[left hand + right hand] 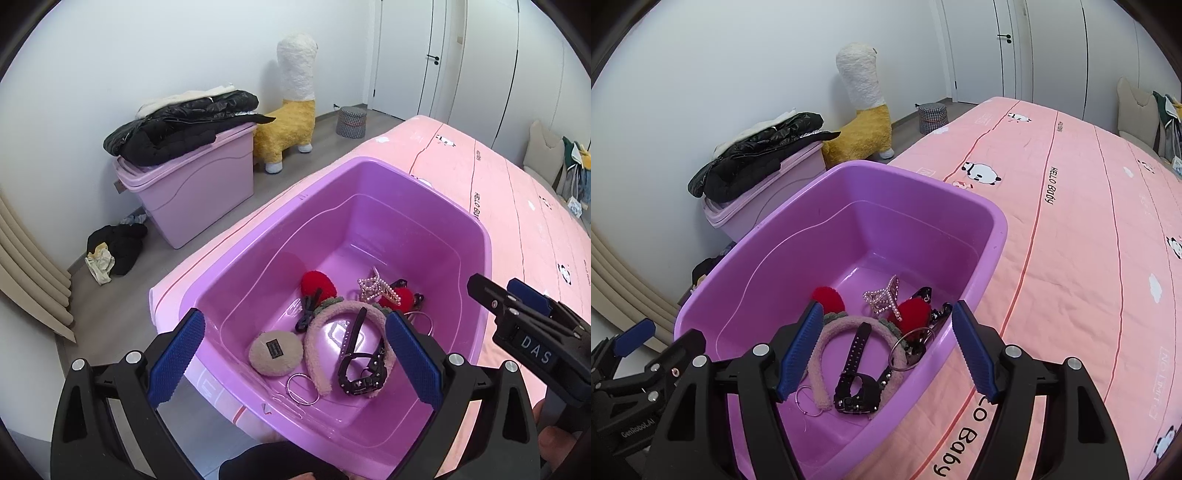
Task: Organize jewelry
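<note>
Left gripper (295, 354) spread wide, empty, above the near edge of a purple tub (480, 236) on the pink bed (524, 206). Inside, near that edge: cream pouch (272, 352), pink headband (320, 339), black watch (356, 363), pearl crown (373, 290). Right gripper (886, 354) likewise apart, empty, over the tub's right edge.

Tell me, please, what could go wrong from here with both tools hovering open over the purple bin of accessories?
The bin sits near the corner of the pink bed, so a nudge from either tool could tip it off. The black watch lies inside the pink headband, so lifting one may drag the other. The thin ring lies flat and could slip from the pads.
</note>
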`<state>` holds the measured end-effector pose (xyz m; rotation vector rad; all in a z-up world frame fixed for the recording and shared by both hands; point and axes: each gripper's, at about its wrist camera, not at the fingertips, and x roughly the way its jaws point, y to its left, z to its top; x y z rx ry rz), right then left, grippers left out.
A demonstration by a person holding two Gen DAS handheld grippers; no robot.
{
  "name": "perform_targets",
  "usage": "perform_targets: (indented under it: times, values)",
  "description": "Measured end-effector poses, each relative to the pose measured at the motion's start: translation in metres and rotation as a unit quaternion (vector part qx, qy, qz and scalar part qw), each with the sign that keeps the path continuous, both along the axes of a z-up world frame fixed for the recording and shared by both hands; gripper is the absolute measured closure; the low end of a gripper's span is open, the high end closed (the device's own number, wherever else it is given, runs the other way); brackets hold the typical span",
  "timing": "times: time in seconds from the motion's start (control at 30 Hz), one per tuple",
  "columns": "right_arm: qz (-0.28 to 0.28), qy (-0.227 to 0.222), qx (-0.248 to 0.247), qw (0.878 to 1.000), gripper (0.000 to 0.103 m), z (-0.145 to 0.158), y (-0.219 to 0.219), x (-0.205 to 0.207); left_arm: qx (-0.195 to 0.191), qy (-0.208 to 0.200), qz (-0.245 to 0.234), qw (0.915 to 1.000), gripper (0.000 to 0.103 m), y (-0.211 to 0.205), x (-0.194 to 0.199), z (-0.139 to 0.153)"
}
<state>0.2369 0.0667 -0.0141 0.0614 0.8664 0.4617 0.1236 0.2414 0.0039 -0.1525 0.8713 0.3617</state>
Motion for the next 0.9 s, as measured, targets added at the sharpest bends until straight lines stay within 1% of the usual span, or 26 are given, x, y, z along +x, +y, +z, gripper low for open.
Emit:
perform_targets:
  times: [0.27,0.5,0.9]
  values:
    - [-0.002,-0.005,-0.004,1.0,0.034,0.003,-0.004,-0.011,-0.006,-0.002,0.005,1.0,0.007,0.002,-0.006,0.006]
    - [-0.004,-0.005,-0.004,1.0,0.034,0.002,-0.008,-0.018,0.008,-0.009,0.009,0.9999,0.007,-0.001,-0.011,0.012]
    - [-0.009,-0.016,0.0,1.0,0.034,0.01,-0.017,-0.03,0.012,-0.021,0.012,0.9996,0.007,-0.005,-0.022,0.02]
